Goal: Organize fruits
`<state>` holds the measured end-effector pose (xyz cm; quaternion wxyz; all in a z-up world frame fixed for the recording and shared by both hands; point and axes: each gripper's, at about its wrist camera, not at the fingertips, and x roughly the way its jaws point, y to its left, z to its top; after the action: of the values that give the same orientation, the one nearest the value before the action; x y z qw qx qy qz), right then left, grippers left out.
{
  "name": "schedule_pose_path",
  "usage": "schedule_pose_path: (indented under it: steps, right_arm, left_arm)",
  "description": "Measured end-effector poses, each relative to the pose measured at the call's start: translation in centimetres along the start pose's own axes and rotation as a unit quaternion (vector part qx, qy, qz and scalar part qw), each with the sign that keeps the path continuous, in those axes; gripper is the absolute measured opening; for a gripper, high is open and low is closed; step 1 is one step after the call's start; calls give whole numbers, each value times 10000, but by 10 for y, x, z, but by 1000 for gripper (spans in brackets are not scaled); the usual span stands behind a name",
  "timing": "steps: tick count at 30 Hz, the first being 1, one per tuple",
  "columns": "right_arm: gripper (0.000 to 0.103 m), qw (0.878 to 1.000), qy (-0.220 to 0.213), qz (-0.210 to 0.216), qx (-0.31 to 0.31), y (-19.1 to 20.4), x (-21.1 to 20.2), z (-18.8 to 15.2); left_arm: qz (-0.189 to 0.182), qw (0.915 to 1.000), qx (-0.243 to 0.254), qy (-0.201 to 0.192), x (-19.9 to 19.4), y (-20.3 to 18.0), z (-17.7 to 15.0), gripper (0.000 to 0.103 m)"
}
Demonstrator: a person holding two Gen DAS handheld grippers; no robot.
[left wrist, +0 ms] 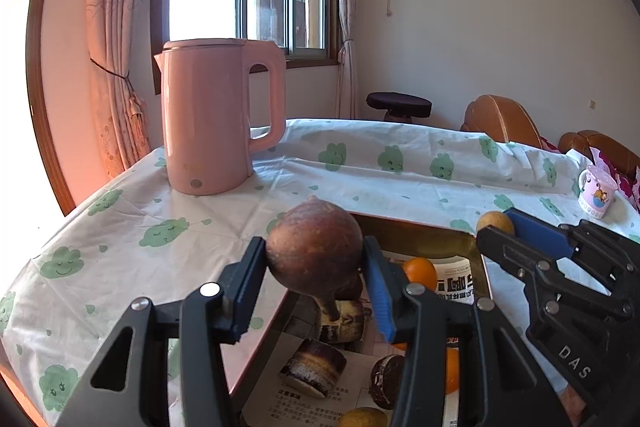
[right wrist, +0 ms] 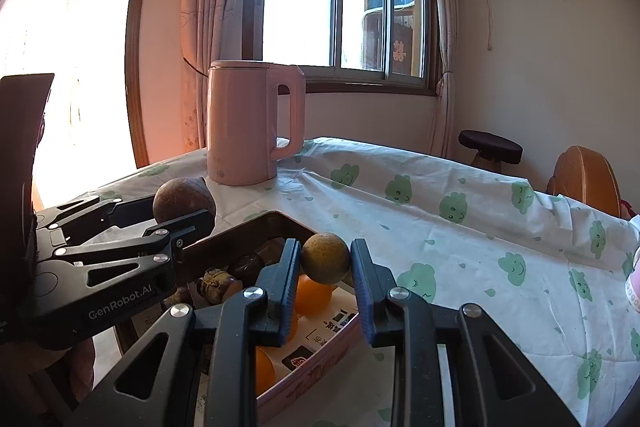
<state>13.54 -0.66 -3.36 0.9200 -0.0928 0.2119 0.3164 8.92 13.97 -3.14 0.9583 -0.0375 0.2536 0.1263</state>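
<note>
Claw arms in the left wrist view hide part of the box (left wrist: 424,233) and its contents; the left claw (left wrist: 316,259) grips a brown pear-shaped fruit (left wrist: 314,251) above it, oranges (left wrist: 419,271) partly seen below. In the right wrist view, the right claw (right wrist: 326,261) pinches a small yellow-brown fruit (right wrist: 325,257) over the box on the bench (right wrist: 460,247); the mug (left wrist: 597,195) is cut off.

The surface (left wrist: 360,163) is covered by a white plastic cloth printed with green smiling clouds. On it stand a tall pink electric kettle (left wrist: 216,115), a small pink cartoon mug (left wrist: 597,195) near the far right edge, and a shallow pink tray (right wrist: 320,363) lined with printed paper.
</note>
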Motion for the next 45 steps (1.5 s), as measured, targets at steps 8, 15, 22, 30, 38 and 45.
schedule_pose_path:
  steps: [8,15,22,30,38,45]
  right_arm:
    - [28,9993,373,65,56,2,22,-6]
    - [28,9969,760,144,133,0,35,-11]
    - [28,9952,951,200,144,0,41,-12]
    - [41,9948,991,133,174,-1,41,-13]
    - [62,9969,650,-66,427,-12,24,-14]
    - [76,9979,277,-286,513,-15,6,-14]
  left_arm:
    - [3,9996,121,266,12,-2,-2,50]
    - [-10,9984,246,511,23,-7,-8,50]
    - [-15,9977,320,590,28,-12,-12,50]
    - [73,9983,354,454,21,-13,-10,59]
    - [73,9998,137,144,6,-5,-10,74]
    - [110,9994,28,-329,-10,-4,-14,81]
